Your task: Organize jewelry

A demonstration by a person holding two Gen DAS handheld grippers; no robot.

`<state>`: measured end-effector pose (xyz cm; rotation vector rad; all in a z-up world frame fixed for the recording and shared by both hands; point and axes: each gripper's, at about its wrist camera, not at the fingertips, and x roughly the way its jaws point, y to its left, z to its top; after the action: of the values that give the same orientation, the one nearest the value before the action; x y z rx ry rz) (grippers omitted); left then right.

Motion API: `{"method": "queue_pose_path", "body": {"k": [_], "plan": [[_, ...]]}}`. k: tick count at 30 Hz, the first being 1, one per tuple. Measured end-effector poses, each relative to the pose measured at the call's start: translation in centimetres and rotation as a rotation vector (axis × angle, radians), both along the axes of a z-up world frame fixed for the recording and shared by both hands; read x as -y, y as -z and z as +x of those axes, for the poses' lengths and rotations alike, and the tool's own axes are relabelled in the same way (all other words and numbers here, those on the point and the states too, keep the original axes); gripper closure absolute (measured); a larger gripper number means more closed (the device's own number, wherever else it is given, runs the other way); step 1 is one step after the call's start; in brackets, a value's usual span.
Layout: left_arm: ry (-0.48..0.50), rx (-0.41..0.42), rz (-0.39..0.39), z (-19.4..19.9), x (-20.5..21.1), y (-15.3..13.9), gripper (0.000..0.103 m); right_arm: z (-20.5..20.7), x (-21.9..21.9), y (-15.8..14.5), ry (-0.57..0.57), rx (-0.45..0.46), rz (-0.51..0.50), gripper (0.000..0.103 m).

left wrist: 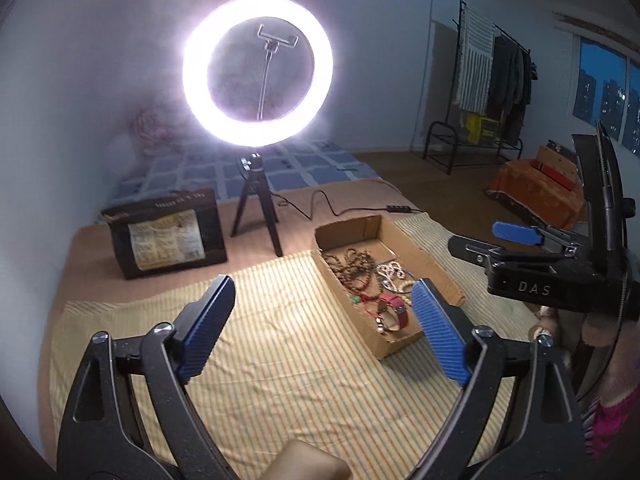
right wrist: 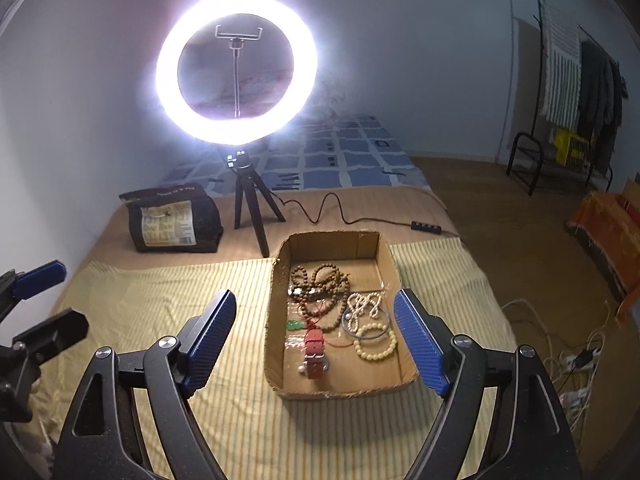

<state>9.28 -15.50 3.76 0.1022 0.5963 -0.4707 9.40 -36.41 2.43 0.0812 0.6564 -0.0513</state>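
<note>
Down at the bottom of the right wrist view, the right gripper (right wrist: 316, 336) has its blue-padded jaws spread wide with nothing between the pads; a shallow cardboard tray (right wrist: 280, 300) shows through the gap, lying on a striped yellow cloth (right wrist: 160, 312). Likewise the left gripper (left wrist: 324, 328) is spread and empty in the lower part of its own view, over bare cloth, with the tray just at its right finger.

All the jewelry lies inside the tray, in the centre of the right wrist frame: a tangle of brown wooden beads (right wrist: 320, 284) toward the far end, a cream bead strand (right wrist: 366, 306) and a cream bracelet (right wrist: 376, 344) on the right side, a thin dark bangle (right wrist: 347, 328) beside them, a small green pendant (right wrist: 294, 326) at the left, and a red-strapped watch (right wrist: 314, 354) nearest the camera.

Beyond the tray, at centre left, a lit ring light (right wrist: 236, 68) stands on a small black tripod (right wrist: 252, 208), its cable (right wrist: 332, 208) trailing right. A dark packet (right wrist: 176, 220) with a printed label sits to the left of the tripod. A clothes rack (right wrist: 576, 92) stands at the upper right.
</note>
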Motion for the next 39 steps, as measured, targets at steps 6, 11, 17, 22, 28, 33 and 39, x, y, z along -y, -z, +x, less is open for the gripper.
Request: {"method": "queue_pose_path", "body": {"k": [6,11,17,22,28,33,39], "plan": [[-0.003,0.009,0.028,-0.3,0.3,0.1,0.01,-0.1,0.3,0.2,0.012,0.004,0.006,0.022],[-0.007,0.001,0.074,-0.3,0.7,0.7,0.01,-0.3,0.9,0.1,0.031,0.018,0.022,0.022],[-0.033,-0.013,0.087,0.0,0.5,0.9,0.0,0.2,1.1,0.8,0.05,-0.001,0.015,0.022],[-0.031,0.001,0.078,-0.3,0.3,0.4,0.0,0.3,1.0,1.2,0.061,-0.01,0.027,0.022],[-0.037,-0.006,0.083,-0.1,0.2,0.5,0.0,0.6,0.8,1.6,0.065,-0.021,-0.002,0.022],[-0.037,-0.006,0.086,0.0,0.2,0.6,0.0,0.8,1.0,1.8,0.074,-0.026,0.002,0.022],[-0.035,-0.008,0.09,0.0,0.3,0.7,0.0,0.9,1.0,1.9,0.073,-0.031,0.001,0.022]]}}
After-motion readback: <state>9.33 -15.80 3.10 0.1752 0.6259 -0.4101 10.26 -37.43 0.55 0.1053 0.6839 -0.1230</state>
